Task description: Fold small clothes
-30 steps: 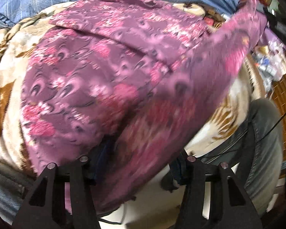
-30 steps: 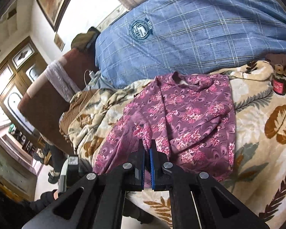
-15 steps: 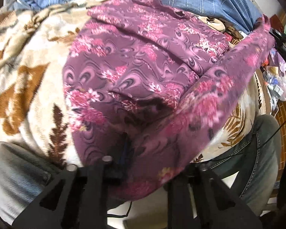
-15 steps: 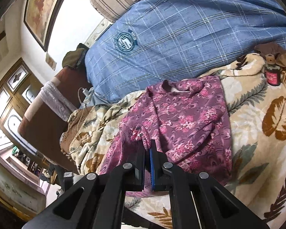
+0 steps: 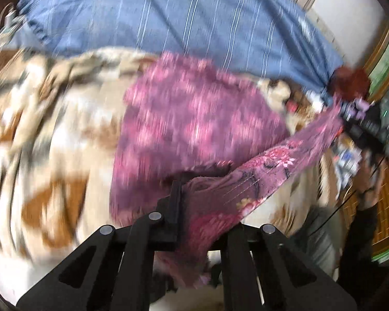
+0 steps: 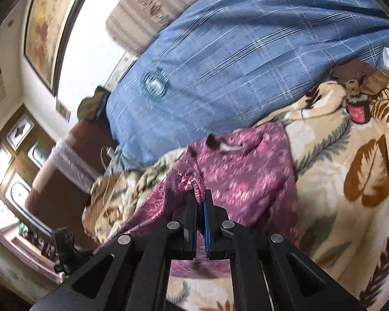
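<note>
Lying mostly spread on the bed, the purple floral-print fabric garment point(image 6: 249, 181) has its neck end toward the blue plaid quilt point(image 6: 246, 51) and its body flat on the cream blanket with brown leaf print point(image 6: 350, 181). Its near edge is lifted off the blanket and stretched as a band between the two tools. The left gripper point(image 5: 184, 189) has just closed its jaws and is now clenched on one bunched corner of that edge; the right gripper point(image 6: 200, 202) has its jaws pinched tight on the other corner, with cloth gathered at the tips. From the left wrist view the band runs up and away to the right gripper point(image 5: 355, 119).

I'd judge the fold as only beginning: both corners are secured and raised, but no layer has yet been laid over the body. What remains is carrying this edge toward the neck, setting it down, and any further folds. A small dark red jar point(image 6: 358, 111) stands on the blanket near the quilt, well apart.
</note>
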Tool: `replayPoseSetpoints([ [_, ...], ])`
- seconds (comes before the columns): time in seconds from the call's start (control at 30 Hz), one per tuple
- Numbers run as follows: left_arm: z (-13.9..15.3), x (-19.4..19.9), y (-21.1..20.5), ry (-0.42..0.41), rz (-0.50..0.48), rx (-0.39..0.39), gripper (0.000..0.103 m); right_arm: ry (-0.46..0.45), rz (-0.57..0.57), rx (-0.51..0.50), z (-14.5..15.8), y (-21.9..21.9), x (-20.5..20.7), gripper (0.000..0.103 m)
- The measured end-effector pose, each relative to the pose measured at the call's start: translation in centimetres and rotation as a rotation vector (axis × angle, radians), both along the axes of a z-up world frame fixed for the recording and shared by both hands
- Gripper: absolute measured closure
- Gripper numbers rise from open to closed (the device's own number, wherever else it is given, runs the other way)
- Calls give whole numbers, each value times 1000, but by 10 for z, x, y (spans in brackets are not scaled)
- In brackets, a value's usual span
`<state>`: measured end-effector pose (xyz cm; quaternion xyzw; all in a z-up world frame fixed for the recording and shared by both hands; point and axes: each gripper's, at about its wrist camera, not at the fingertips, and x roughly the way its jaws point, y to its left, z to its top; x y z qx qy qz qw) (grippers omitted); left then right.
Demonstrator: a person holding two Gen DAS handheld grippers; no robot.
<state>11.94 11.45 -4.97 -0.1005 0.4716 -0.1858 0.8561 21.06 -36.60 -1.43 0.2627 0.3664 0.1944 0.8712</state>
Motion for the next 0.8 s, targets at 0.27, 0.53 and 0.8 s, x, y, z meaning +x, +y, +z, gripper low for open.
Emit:
replayPoseSetpoints([
  [0.27, -25, 214, -36, 78, -60, -4, 100, 122, -118, -88, -31, -32, 132, 100],
  [0.53, -136, 324, -54, 365, -58, -64, 87, 362, -148, -166, -134, -48, 242, 94],
  [0.8, -60, 258, 8, 183, 105, -207, 34, 254, -199, -155, -90, -44, 189, 44],
])
